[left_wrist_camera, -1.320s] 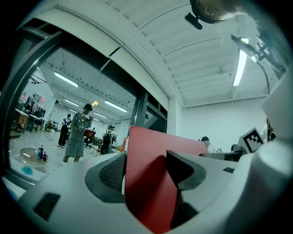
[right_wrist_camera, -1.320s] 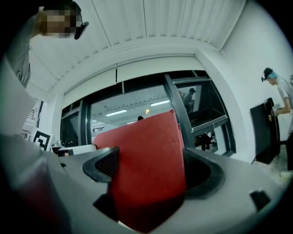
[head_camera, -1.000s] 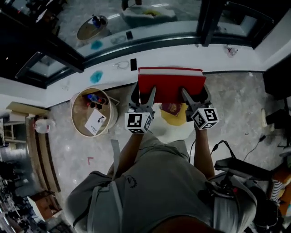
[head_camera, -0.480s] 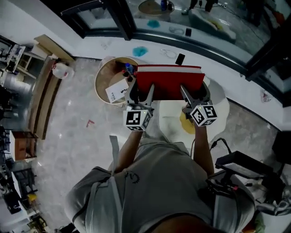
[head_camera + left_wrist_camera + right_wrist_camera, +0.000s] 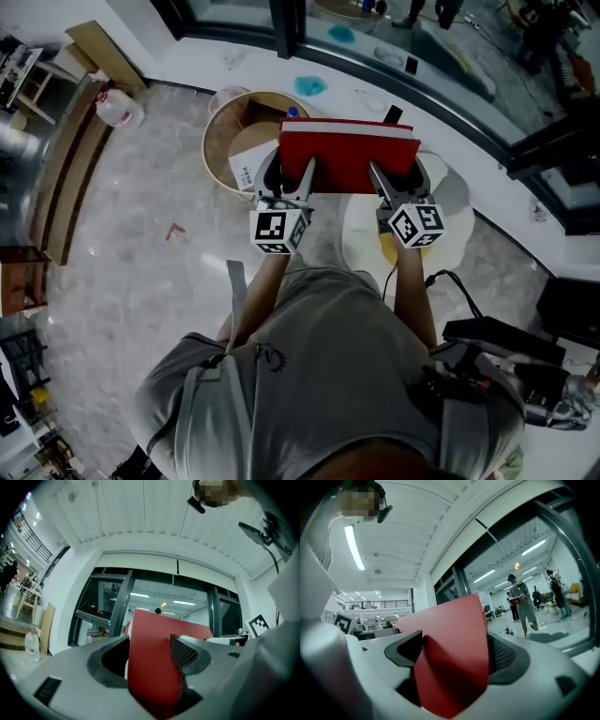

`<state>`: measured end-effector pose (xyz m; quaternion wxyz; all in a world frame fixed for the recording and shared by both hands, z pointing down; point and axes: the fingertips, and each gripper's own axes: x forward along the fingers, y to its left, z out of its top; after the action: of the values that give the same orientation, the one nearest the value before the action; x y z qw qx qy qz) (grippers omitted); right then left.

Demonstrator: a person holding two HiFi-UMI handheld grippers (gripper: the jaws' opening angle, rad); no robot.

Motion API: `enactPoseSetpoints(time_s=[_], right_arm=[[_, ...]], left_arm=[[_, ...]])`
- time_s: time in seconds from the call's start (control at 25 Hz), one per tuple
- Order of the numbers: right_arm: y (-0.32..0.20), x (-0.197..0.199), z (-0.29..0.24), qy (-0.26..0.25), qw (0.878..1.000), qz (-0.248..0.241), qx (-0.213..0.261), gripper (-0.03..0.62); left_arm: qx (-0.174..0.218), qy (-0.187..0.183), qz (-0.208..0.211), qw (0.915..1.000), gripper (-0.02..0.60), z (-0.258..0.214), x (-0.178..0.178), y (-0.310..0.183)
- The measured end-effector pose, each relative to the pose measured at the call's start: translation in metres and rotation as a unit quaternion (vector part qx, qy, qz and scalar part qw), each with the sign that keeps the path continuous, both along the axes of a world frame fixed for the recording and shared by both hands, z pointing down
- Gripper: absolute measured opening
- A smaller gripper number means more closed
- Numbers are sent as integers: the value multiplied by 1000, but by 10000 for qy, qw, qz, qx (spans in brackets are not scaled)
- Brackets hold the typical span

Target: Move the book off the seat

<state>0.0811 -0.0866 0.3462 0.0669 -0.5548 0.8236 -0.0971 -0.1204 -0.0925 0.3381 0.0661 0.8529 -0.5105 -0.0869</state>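
Shifted since 1 s ago: flat red hardcover book (image 5: 349, 159) now overlaps round wooden tub (image 5: 220, 141) at 10 o'clock, white round seat (image 5: 455, 214) at 4. L gripper (image 5: 289, 180) & R gripper (image 5: 397, 180) clamp book's near edge.

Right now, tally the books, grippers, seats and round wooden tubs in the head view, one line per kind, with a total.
Books: 1, the red book
Grippers: 2, the left gripper and the right gripper, each clamped on the red book
Seats: 1, the white seat
Tubs: 1, the round wooden tub
Total: 5
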Motion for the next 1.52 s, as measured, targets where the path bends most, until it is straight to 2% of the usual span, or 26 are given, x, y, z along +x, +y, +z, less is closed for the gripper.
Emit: enactPoseSetpoints(time_s=[0.32,0.56,0.64,0.84,1.08,1.32,1.52], right_arm=[[-24,-122,20,212,9992,-228,-267,408],[-44,-138,37,638,9957,-474,-479,408],[-56,-146,49,662,9939,-630,-622,407],[-102,-185,69,464,9894,-1164,-735,408],[-188,-242,73,197,9789,-1910,-697,408],[-269,-272,88,-136,9720,-2201,-806,407],[-305,-279,128,-273,9641,-2323,-1260,408]], left_arm=[[-328,251,-211,9989,265,28,-123,-17],[-617,670,-439,9949,265,63,-137,-25],[-755,696,-604,9929,265,75,-145,-30],[-799,527,-1185,9883,265,83,-182,-55],[-826,218,-1903,9780,265,74,-229,-111],[-1011,-167,-2154,9711,265,73,-254,-184],[-1405,-284,-2309,9624,265,105,-259,-218]])
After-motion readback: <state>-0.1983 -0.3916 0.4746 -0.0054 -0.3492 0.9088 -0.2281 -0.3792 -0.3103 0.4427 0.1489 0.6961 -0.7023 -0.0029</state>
